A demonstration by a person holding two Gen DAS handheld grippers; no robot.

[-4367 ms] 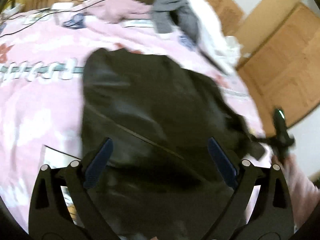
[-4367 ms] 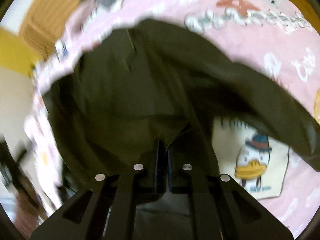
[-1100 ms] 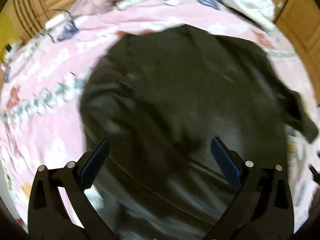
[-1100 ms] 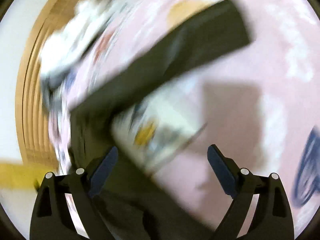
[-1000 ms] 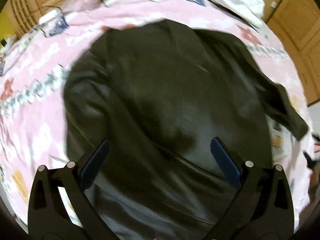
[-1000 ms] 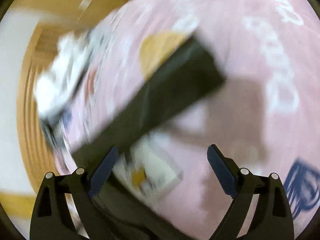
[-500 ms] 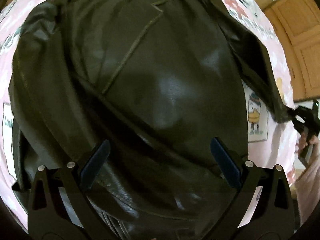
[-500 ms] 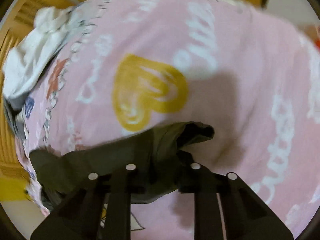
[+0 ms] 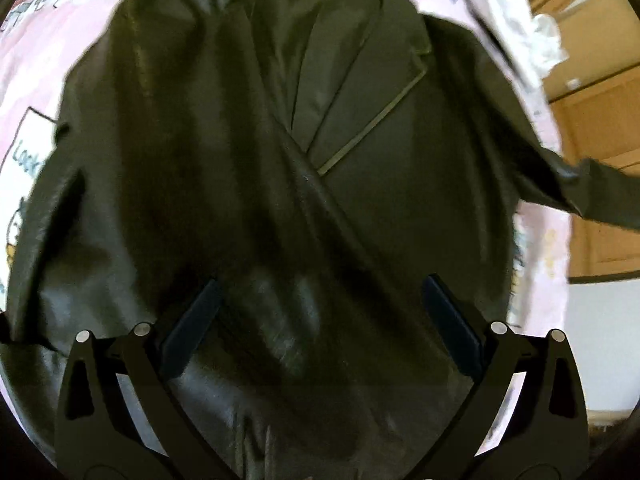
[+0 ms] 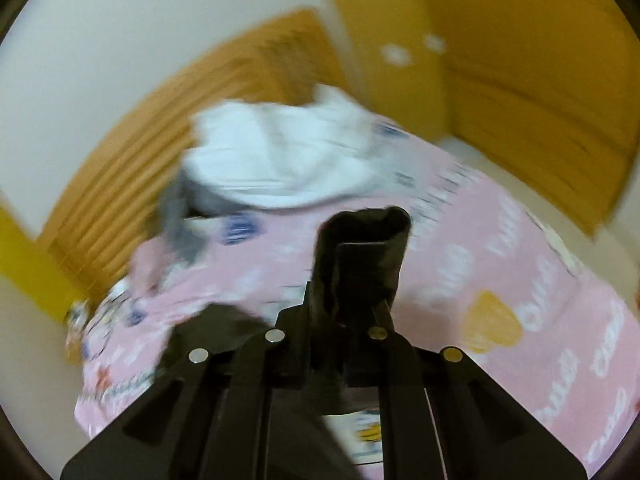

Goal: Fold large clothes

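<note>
Left gripper (image 9: 320, 312) hangs with jaws spread wide over the black leather jacket (image 9: 280, 160), which lies directly ahead on the pink bed (image 9: 44, 56). Right gripper (image 10: 344, 320) is clamped on the jacket's sleeve cuff (image 10: 364, 248), raised above the bed.

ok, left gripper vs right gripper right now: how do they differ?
Left gripper is open, fingers spread, gripping nothing; right gripper is shut on the sleeve cuff. Left points at the jacket body spread on the pink bedsheet; right points towards the headboard. Both have black frames.
</note>
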